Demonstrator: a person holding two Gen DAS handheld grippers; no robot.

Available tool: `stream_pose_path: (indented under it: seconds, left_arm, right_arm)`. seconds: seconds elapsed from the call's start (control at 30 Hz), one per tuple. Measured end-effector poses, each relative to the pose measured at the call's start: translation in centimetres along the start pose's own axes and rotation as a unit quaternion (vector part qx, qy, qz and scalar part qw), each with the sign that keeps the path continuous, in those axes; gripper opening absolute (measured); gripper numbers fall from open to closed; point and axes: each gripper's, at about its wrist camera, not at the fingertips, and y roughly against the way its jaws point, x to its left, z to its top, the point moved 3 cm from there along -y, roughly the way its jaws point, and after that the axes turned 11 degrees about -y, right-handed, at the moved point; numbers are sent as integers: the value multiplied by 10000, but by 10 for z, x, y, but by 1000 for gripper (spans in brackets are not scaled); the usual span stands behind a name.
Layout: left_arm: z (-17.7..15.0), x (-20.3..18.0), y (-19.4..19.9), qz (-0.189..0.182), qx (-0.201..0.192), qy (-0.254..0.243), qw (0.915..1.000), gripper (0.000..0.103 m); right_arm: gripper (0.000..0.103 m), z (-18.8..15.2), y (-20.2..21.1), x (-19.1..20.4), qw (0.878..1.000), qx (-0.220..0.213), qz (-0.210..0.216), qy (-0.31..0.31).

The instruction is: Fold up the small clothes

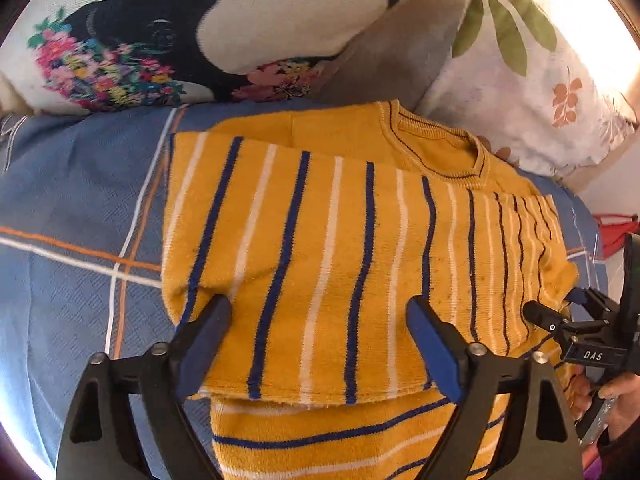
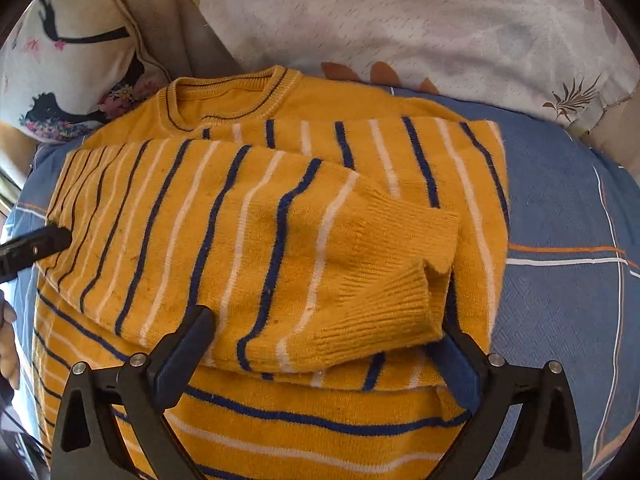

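A small yellow sweater (image 1: 340, 240) with blue and white stripes lies on a blue bedspread (image 1: 80, 200). Both sleeves are folded across its chest, and its collar (image 1: 436, 148) points toward the pillows. My left gripper (image 1: 320, 312) is open, its jaws wide apart just above the folded left sleeve. My right gripper (image 2: 324, 328) is open over the right sleeve's ribbed cuff (image 2: 392, 280). The right gripper also shows in the left wrist view (image 1: 560, 304) at the sweater's right edge. The left gripper's finger (image 2: 36, 246) shows at the left edge of the right wrist view.
A white pillow with a black figure and flowers (image 1: 160, 32) lies behind the sweater on the left. A pale leaf-print pillow (image 1: 532, 92) lies behind on the right. The bedspread has orange and white lines (image 2: 568, 256). A red object (image 1: 616, 232) sits at the far right.
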Motion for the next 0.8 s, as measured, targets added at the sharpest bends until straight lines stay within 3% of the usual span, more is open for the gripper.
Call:
stream_pose_path:
  seconds: [0.03,0.1,0.23,0.33,0.5,0.7,0.8]
  left_arm:
    - [-4,2,7,-23,0,99,9999,65]
    - [-15,2,23,-206,-48,224,9995,58]
    - [-56,-12,40,-21,-4,10,10000,58]
    - [-95,-19,41,4,249,116,9996,58]
    - [-158,-30,69,465,221,144,9986,58]
    - [-235,-58,105,377,307,306,9984,58]
    - [-265,-72,125,539,385,284,9974,58]
  right_arm:
    - [100,3,1,-2,10000,-2,33,-71]
    - [87,5,10,-8,9995,-46,-62,-307]
    - [79,-21,39,-6,9998,-192,-7,78]
    - [74,-68,43,-10,9981,67,-204,575]
    - [74,-143,69,-48,9972,76,-227,709]
    - [77,-215,102,-90,9983,195,-40,546]
    - [77,-241,115,-107,9986,341,143,387]
